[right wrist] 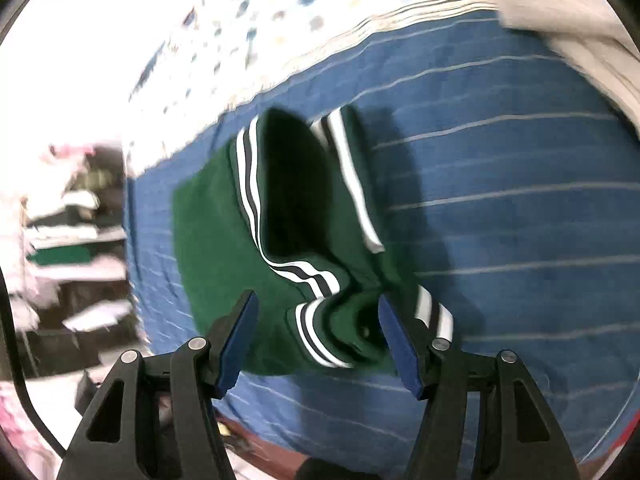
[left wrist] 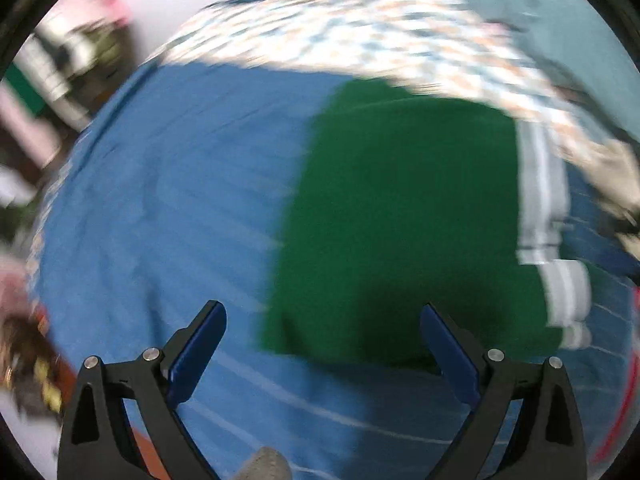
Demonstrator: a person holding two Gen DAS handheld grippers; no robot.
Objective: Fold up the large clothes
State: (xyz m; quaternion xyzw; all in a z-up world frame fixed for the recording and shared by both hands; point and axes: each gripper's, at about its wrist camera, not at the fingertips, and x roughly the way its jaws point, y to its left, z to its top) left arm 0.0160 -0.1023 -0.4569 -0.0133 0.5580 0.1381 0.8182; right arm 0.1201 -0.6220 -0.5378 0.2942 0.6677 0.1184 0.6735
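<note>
blue striped bedsheet (right wrist: 520,200), patterned quilt (left wrist: 340,32), cluttered shelves (right wrist: 68,232) beside the bed

Garment (right wrist: 224,240) lying on striped bedsheet (right wrist: 520,220), patterned cloth (left wrist: 340,36) behind it, shelves (right wrist: 72,232) left

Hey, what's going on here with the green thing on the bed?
A person with two handheld grippers is folding a green garment with striped trim on a blue bedsheet. Both the left gripper and the right gripper are open above it and hold nothing. The garment lies partly folded, its striped cuffs bunched near the right gripper.
</note>
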